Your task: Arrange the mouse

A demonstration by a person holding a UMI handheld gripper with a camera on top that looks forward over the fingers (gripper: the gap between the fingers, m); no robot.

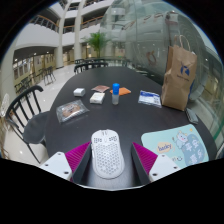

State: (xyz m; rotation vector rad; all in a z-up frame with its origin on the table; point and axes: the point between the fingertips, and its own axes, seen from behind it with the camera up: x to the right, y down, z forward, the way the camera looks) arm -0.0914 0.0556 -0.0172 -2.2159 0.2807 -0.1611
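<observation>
A white mouse with a honeycomb-holed shell lies on the dark table, right between my gripper's two pink-padded fingers. The left pad sits close against the mouse's side. A narrow gap shows between the mouse and the right pad. The gripper is open around the mouse. A pale teal mouse mat with a printed picture lies just to the right of the right finger, near the table's edge.
A brown paper bag stands at the far right of the table. A small bottle with a blue cap stands mid-table among flat packets. Chairs line the left side.
</observation>
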